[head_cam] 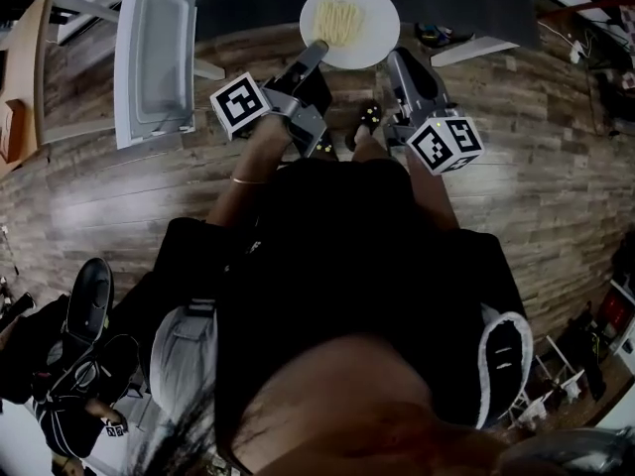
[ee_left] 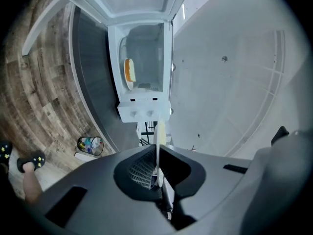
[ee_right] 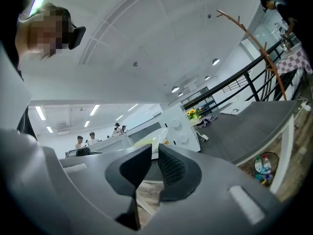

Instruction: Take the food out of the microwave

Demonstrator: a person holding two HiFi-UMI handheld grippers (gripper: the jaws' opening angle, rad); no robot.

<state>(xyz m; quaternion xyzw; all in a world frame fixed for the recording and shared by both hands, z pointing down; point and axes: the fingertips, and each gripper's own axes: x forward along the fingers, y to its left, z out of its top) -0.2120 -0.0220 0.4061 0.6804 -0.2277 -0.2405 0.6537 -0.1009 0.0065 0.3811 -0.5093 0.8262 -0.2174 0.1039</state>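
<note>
A round white plate [head_cam: 383, 30] carrying pale yellow noodles [head_cam: 339, 20] is held in the air outside the white microwave [ee_left: 144, 109], above the near edge of the dark grey worktop [head_cam: 248, 8], with a hand-held gripper at each side. The left hand-held gripper [head_cam: 319, 48] is pressed together on the plate's left rim; in the left gripper view the plate [ee_left: 159, 131] is seen edge-on as a thin white strip clamped between the ribbed pads [ee_left: 143, 168] of the left hand-held gripper [ee_left: 157, 152]. The right hand-held gripper [head_cam: 390, 58] is set against the opposite rim. In the right gripper view the jaws of that hand-held gripper [ee_right: 154, 148] are parted only by a narrow slit, and the plate's rim [ee_right: 146, 142] is pinched at their tips. The microwave's door [head_cam: 154, 53] is swung fully open at the left of the head view. The microwave is seen ahead of the plate and apart from it in the left gripper view; inside its cavity a pale disc with an orange-yellow patch [ee_left: 128, 71] is visible, though what it is cannot be told. A square-marker cube [head_cam: 241, 104] is carried on the left hand-held gripper and another [head_cam: 446, 144] on the right. Wooden plank flooring [head_cam: 556, 167] is seen below, and a small wire wastebasket [ee_left: 90, 144] stands on it beside the worktop.
</note>
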